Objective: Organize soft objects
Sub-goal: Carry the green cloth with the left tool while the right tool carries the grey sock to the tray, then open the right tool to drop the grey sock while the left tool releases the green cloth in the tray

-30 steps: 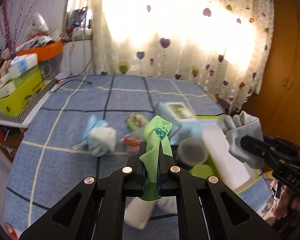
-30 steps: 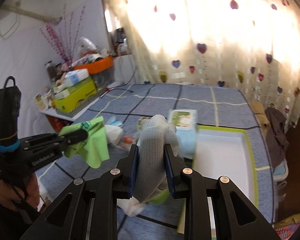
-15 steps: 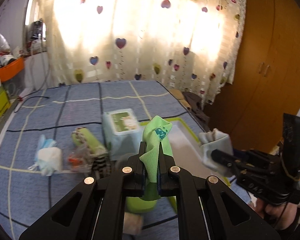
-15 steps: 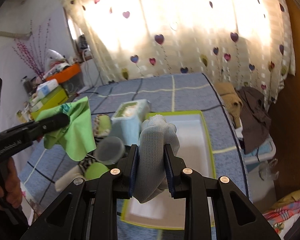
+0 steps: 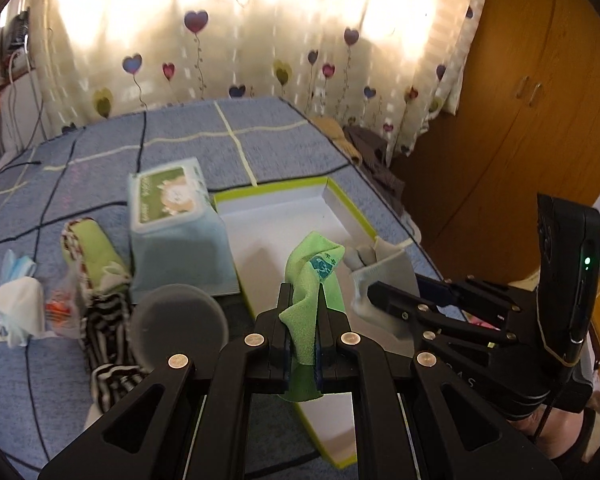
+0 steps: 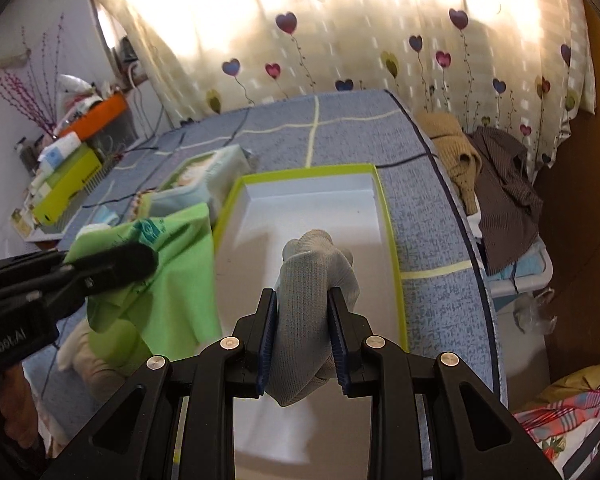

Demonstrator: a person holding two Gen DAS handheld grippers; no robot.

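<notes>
holding a green cloth pinched flat between the fingers of our left gripper, we have it hanging above the near part of the white tray, the one with the lime-green rim. our right gripper is clamped on a bunched grey glove, also over the tray's bare floor, a little further toward its right wall. from the left wrist view the two loads sit just beside each other, glove to the right of the cloth.

we judge the step in hand to be setting both soft pieces down inside the tray. to do it well we should lower each load until it nearly meets the floor before letting go, so nothing flops over the rim, and keep the cloth toward the tray's left wall and the glove toward its right so they do not pile up.

left of the tray stands a pale blue wet-wipes pack, touching its wall; beyond that lie a striped sock roll, a round grey sponge and a crumpled face mask on the blue checked bedspread.
</notes>
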